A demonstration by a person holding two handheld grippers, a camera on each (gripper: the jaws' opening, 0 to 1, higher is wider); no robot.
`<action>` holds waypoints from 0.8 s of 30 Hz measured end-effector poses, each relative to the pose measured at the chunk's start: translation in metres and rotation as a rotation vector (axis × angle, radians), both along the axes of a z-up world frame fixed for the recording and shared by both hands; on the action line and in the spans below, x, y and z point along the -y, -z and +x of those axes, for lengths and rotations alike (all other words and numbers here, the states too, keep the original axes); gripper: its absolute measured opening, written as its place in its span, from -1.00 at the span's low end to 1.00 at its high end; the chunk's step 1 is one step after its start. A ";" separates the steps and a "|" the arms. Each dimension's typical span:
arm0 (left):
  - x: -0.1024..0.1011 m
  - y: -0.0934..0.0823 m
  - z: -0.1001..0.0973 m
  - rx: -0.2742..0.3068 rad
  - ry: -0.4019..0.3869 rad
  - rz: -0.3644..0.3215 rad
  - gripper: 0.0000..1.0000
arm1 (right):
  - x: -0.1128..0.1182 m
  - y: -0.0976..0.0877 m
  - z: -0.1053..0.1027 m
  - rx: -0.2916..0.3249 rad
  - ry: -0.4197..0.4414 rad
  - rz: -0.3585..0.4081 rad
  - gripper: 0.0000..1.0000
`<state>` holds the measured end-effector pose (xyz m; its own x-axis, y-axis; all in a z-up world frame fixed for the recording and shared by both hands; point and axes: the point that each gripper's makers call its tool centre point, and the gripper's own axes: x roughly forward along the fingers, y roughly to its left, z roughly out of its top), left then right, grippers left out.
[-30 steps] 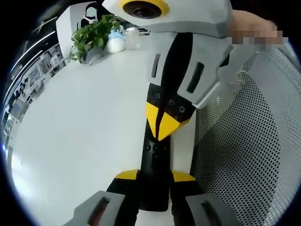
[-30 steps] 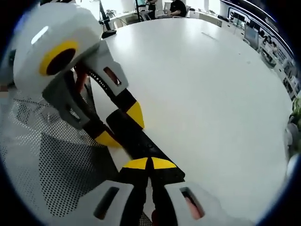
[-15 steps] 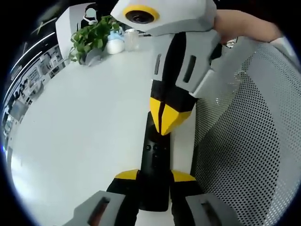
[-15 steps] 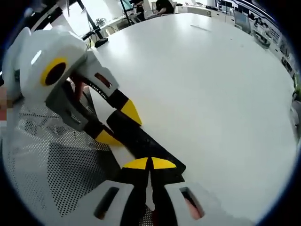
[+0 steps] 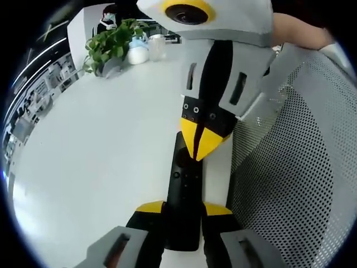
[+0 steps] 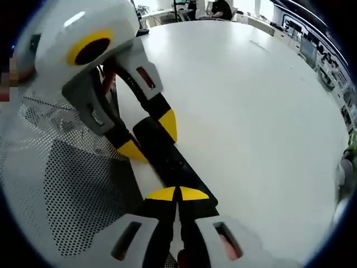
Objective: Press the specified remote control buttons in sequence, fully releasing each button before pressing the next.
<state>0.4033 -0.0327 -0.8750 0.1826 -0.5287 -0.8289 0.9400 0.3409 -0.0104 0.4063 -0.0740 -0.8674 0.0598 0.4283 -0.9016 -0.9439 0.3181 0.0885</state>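
A slim black remote (image 5: 181, 178) lies along the white table (image 5: 100, 156) near its edge. My left gripper (image 5: 183, 208) is shut on the remote's near end, one yellow tip on each side. My right gripper (image 5: 196, 145) comes in from the top, shut, with its yellow tips pointing down onto the remote's upper face. In the right gripper view, the right gripper (image 6: 177, 194) rests its joined tips over the remote (image 6: 167, 162), and the left gripper (image 6: 149, 137) clamps the far end. Whether the tips are pressing a button is hidden.
A mesh chair back (image 5: 295, 167) stands close beside the remote, also seen as the mesh chair back (image 6: 67, 184). A potted plant (image 5: 111, 44) and a white jar (image 5: 138, 53) sit at the table's far end. A hand (image 5: 295, 30) holds the right gripper.
The right gripper's tips have shifted slightly along the remote and stay shut. The left gripper keeps its hold on the remote. The right gripper view has rolled a little.
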 end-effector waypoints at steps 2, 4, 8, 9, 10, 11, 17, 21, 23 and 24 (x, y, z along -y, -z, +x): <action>0.000 0.000 0.000 0.000 -0.004 -0.002 -0.50 | 0.000 0.000 0.001 -0.002 0.006 -0.001 -1.00; 0.000 0.000 0.000 -0.001 -0.006 -0.003 -0.50 | 0.000 0.000 0.002 -0.009 0.012 0.002 -1.00; 0.000 0.000 0.000 -0.001 -0.004 -0.001 -0.50 | 0.000 0.000 0.002 -0.013 0.014 0.006 -1.00; 0.000 0.000 0.000 -0.001 -0.005 -0.001 -0.50 | 0.000 0.000 0.001 -0.008 0.007 0.004 -1.00; 0.000 0.000 0.000 -0.002 -0.006 -0.002 -0.50 | -0.001 0.001 0.001 0.000 -0.009 -0.003 -1.00; 0.000 0.000 0.000 -0.002 -0.007 -0.002 -0.50 | -0.001 0.001 0.001 0.002 -0.013 -0.008 -1.00; 0.000 0.000 0.001 -0.001 -0.011 -0.005 -0.50 | -0.001 0.001 0.001 -0.003 -0.015 -0.027 -1.00; 0.000 0.000 0.001 0.000 -0.010 -0.005 -0.50 | 0.000 0.000 0.001 0.002 -0.028 -0.026 -1.00; 0.000 0.000 0.001 0.000 -0.013 -0.008 -0.50 | 0.000 0.000 0.002 -0.005 -0.013 -0.024 -1.00; 0.000 0.000 0.001 0.000 -0.014 -0.009 -0.50 | 0.000 0.000 0.002 -0.006 -0.008 -0.023 -1.00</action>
<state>0.4039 -0.0330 -0.8750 0.1900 -0.5336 -0.8241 0.9352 0.3538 -0.0135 0.4078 -0.0738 -0.8676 0.0508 0.4076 -0.9117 -0.9459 0.3124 0.0870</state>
